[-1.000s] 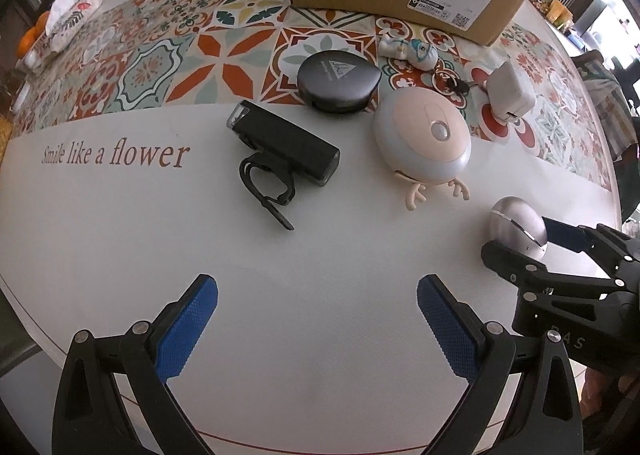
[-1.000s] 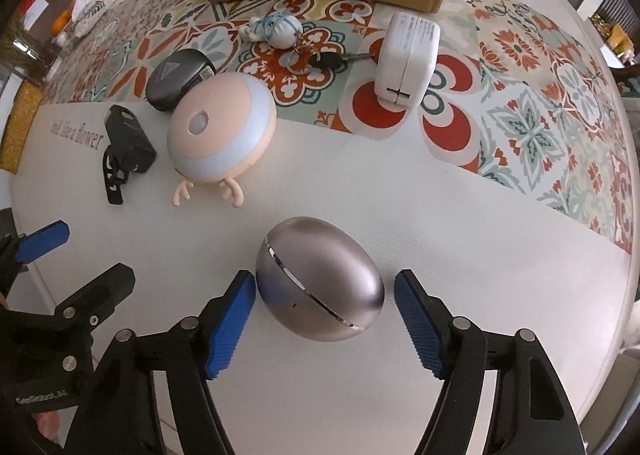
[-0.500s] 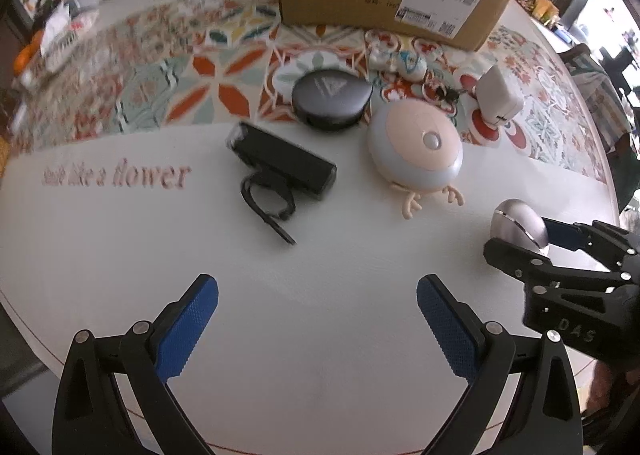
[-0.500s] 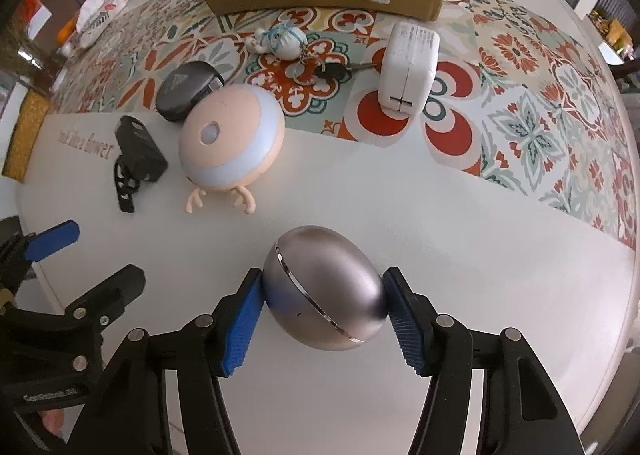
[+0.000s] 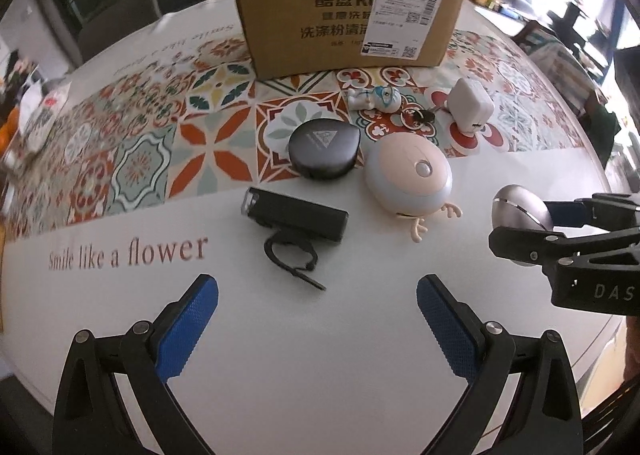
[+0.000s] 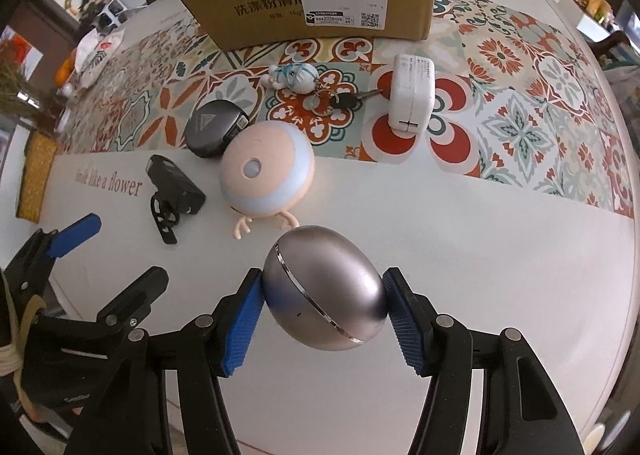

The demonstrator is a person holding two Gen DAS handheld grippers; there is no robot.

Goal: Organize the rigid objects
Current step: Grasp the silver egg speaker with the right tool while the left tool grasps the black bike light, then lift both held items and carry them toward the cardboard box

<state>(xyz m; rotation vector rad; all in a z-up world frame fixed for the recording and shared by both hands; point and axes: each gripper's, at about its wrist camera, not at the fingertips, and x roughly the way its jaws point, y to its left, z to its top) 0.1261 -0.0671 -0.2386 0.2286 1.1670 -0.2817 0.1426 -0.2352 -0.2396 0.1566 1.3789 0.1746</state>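
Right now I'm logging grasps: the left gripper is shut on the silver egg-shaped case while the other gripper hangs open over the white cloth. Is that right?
Not quite: the sides are swapped. The right wrist view shows the right gripper shut on the silver egg-shaped case, both blue pads pressed against it. The left gripper is the one hanging open over the white cloth, as the left wrist view shows.

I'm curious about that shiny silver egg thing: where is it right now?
The silver egg is clamped between the right gripper pads, low in the right wrist view, just in front of the pink and blue round gadget.
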